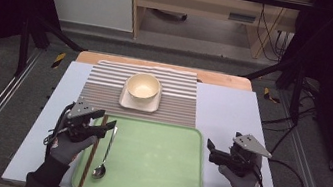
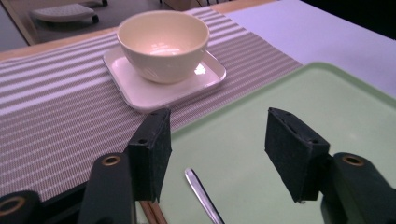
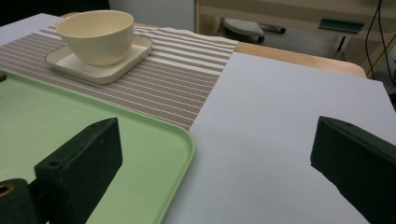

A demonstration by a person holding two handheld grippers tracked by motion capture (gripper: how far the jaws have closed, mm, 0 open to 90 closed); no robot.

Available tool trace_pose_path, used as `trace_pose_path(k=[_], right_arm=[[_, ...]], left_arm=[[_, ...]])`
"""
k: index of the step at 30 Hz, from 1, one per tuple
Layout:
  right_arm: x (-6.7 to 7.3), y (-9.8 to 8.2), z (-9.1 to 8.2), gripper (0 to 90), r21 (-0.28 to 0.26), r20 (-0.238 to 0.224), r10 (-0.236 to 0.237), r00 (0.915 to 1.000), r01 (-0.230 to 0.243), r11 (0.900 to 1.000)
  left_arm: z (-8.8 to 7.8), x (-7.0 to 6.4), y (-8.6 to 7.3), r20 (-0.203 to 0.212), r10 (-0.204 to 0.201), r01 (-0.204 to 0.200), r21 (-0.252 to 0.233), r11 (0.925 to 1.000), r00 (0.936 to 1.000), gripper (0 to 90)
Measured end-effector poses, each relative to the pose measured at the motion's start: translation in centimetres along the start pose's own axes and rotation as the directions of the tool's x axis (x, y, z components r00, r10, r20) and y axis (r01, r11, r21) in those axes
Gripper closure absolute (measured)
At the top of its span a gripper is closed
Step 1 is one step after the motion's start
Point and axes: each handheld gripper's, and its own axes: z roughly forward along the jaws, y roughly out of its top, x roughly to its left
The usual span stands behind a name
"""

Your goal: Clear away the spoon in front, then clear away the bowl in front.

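Nearest the camera, a spoon (image 1: pixel 105 152) and chopsticks (image 1: pixel 92 152) lay along the left edge of the green tray (image 1: pixel 152 172) near the bench's front edge. Just above their far ends hung the left gripper (image 1: pixel 99 124), its fingers (image 2: pixel 152 149) released, holding nothing. Off the tray's right edge, the right gripper (image 1: pixel 210 148) was also spread apart and empty.

In your left gripper view, the slim metal spoon (image 2: pixel 201 194) runs off the bottom edge; the brown wooden chopsticks (image 2: pixel 154 213) are mostly hidden.
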Motion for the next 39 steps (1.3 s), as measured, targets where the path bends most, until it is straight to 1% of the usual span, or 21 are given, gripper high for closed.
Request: trace_pose_path(k=[2,5,10,14,20,25,27,28,30,32,35,37,38,39], right_arm=[[0.0,0.0,0.0,3.6,-0.004,0.002,-0.001,1.0000,0.001,1.000],[0.0,0.0,-0.1,4.0,-0.008,0.003,-0.002,1.0000,0.002,1.000],[0.0,0.0,0.0,4.9,0.003,0.005,-0.002,1.0000,0.002,1.000],[0.1,0.0,0.0,5.0,0.000,-0.001,0.002,1.0000,-0.002,1.000],[0.0,0.1,-0.1,5.2,-0.006,0.002,0.005,1.0000,-0.005,1.000],[-0.1,0.1,-0.1,5.2,-0.007,0.004,0.005,1.0000,-0.005,1.000],[-0.2,0.1,-0.1,5.2,-0.010,0.004,0.004,1.0000,-0.004,1.000],[-0.2,0.1,-0.1,5.2,-0.010,0.003,0.006,1.0000,-0.006,1.000],[-0.2,0.1,-0.2,5.2,-0.012,0.000,0.010,0.9999,-0.010,1.000],[-0.2,0.0,-0.1,5.2,-0.008,0.003,0.002,1.0000,-0.002,1.000],[-0.1,0.0,-0.2,5.2,-0.011,-0.001,0.003,1.0000,-0.003,1.000],[-0.1,0.0,-0.2,5.3,-0.012,-0.003,0.003,1.0000,-0.003,1.000],[-0.1,0.0,-0.2,5.2,-0.012,-0.004,0.004,1.0000,-0.004,1.000],[-0.2,0.0,-0.2,5.3,-0.013,-0.004,0.003,1.0000,-0.003,1.000]], left_arm=[[0.3,0.2,0.6,-0.008,-0.006,0.005,-0.016,0.9998,1.0000,37.7],[0.8,0.6,1.4,-0.018,-0.008,0.007,-0.029,0.9996,0.9998,36.4],[1.8,1.2,2.5,-0.035,-0.015,0.014,-0.033,0.9994,0.9993,34.1],[2.6,1.6,3.2,-0.050,-0.017,0.015,-0.032,0.9994,0.9986,32.8],[3.5,2.3,4.5,-0.070,-0.027,0.023,-0.050,0.9985,0.9972,32.5],[4.9,3.0,5.7,-0.092,-0.026,0.021,-0.051,0.9985,0.9954,32.1],[5.5,3.3,6.0,-0.101,-0.024,0.020,-0.040,0.9990,0.9946,32.0],[5.9,3.5,6.1,-0.103,-0.030,0.026,-0.040,0.9989,0.9942,32.0],[6.6,3.8,6.3,-0.112,-0.031,0.028,-0.031,0.9991,0.9933,31.9],[7.4,4.1,6.5,-0.119,-0.034,0.031,-0.027,0.9992,0.9923,31.8],[8.6,4.5,6.6,-0.131,-0.035,0.034,-0.013,0.9993,0.9908,31.6],[9.2,4.9,6.7,-0.135,-0.044,0.043,-0.010,0.9990,0.9899,31.6],[9.5,5.0,6.7,-0.139,-0.048,0.046,-0.016,0.9988,0.9892,31.6],[9.8,5.2,6.7,-0.145,-0.045,0.045,-0.008,0.9990,0.9884,31.7]])
